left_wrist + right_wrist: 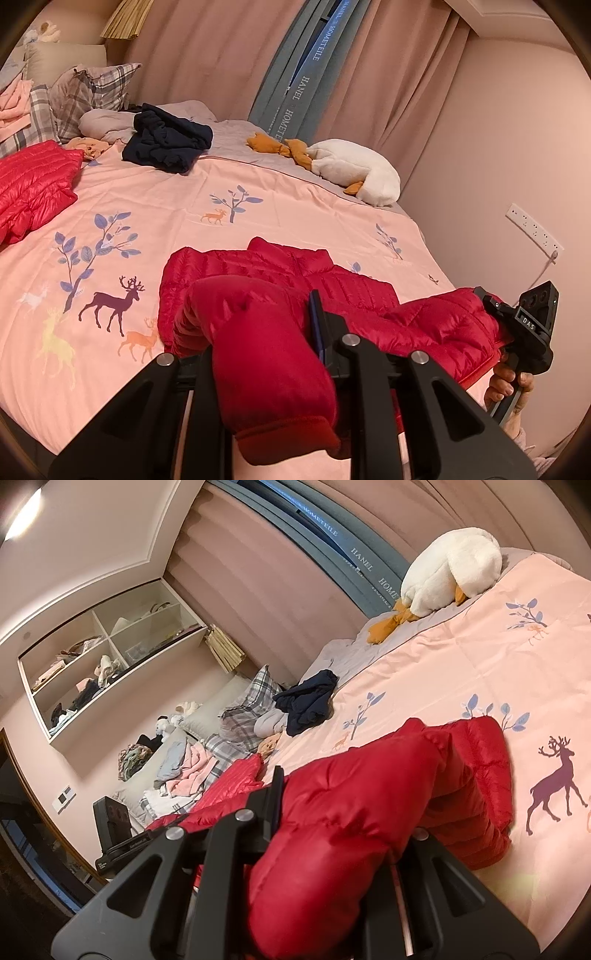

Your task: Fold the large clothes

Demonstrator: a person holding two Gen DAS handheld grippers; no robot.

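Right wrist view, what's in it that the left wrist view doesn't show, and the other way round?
Only the right wrist view shows the open wall shelves and the small plush toys by the headboard. Only the left wrist view shows the wall socket strip and the hand holding the right gripper. Both show the red down jacket clamped in the viewing gripper, the navy garment, the white plush goose and the pink deer-print bedcover.

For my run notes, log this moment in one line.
step: folding red jacket | left gripper: shut on jacket | right gripper: shut on jacket | place: bed
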